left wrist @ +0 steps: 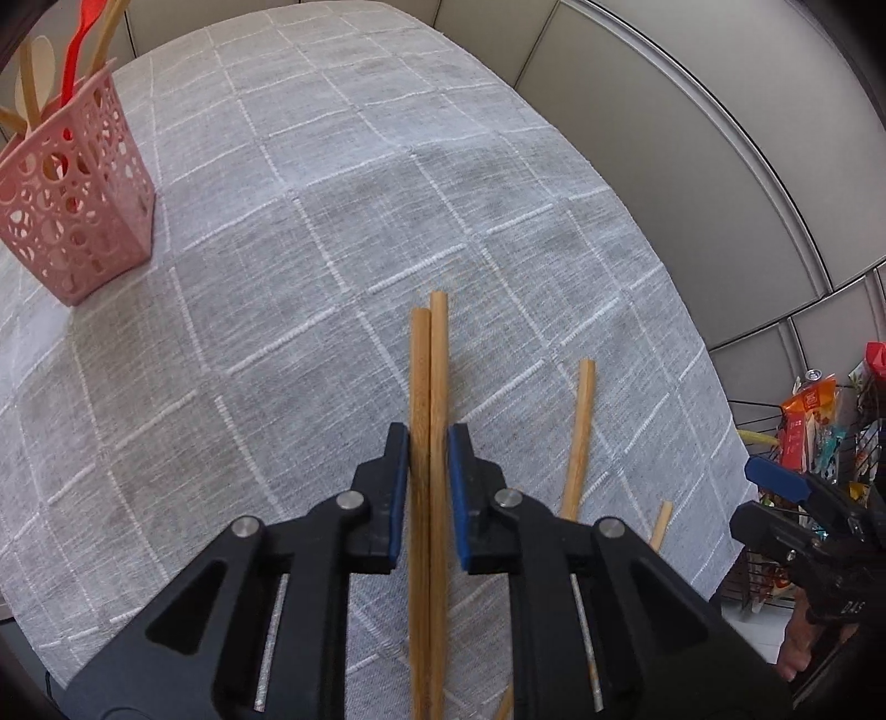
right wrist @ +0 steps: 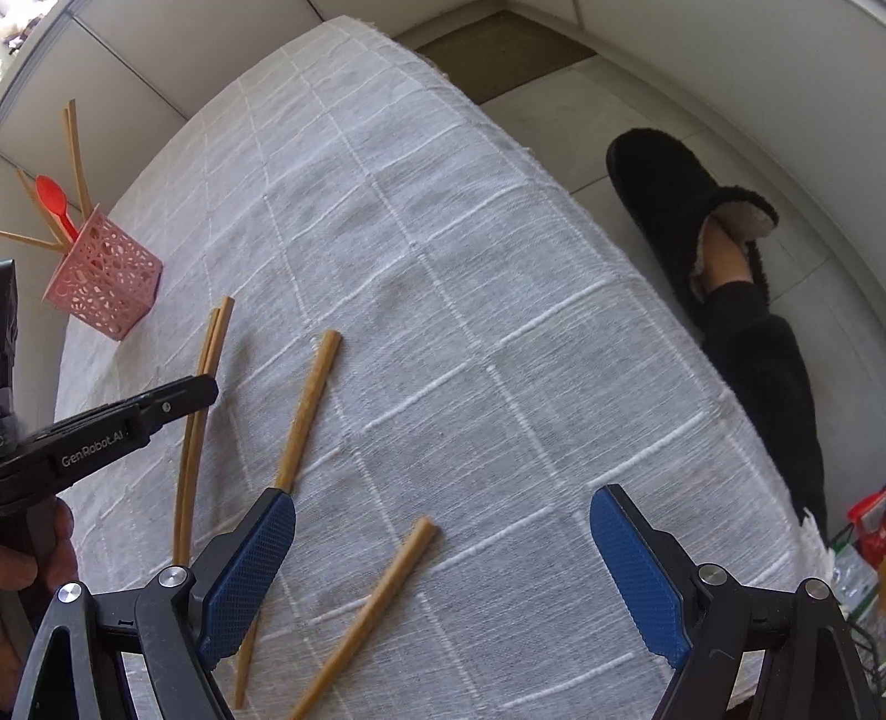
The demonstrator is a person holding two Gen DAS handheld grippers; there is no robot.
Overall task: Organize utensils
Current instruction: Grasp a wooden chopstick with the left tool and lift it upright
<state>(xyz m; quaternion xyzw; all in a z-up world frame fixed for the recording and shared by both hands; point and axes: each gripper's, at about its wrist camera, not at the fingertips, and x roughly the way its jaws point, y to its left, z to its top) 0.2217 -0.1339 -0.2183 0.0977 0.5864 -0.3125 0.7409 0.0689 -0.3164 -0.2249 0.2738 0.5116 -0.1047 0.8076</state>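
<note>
My left gripper (left wrist: 429,451) is shut on a pair of wooden chopsticks (left wrist: 429,387), which point forward over the grey checked tablecloth (left wrist: 332,221). The pair also shows in the right wrist view (right wrist: 202,382), with the left gripper (right wrist: 194,390) on it. My right gripper (right wrist: 443,537) is open and empty above the cloth. Two loose chopsticks lie below it, one longer (right wrist: 310,410) and one nearer (right wrist: 376,603); they also show in the left wrist view (left wrist: 578,437), (left wrist: 662,523). A pink perforated holder (left wrist: 77,205) (right wrist: 105,277) stands at the far left with wooden utensils and a red spoon (left wrist: 77,50).
The table's right edge drops to a tiled floor. A foot in a black slipper (right wrist: 686,205) stands beside the table. A wire rack with packaged goods (left wrist: 819,421) is at the right. Grey wall panels stand behind the table.
</note>
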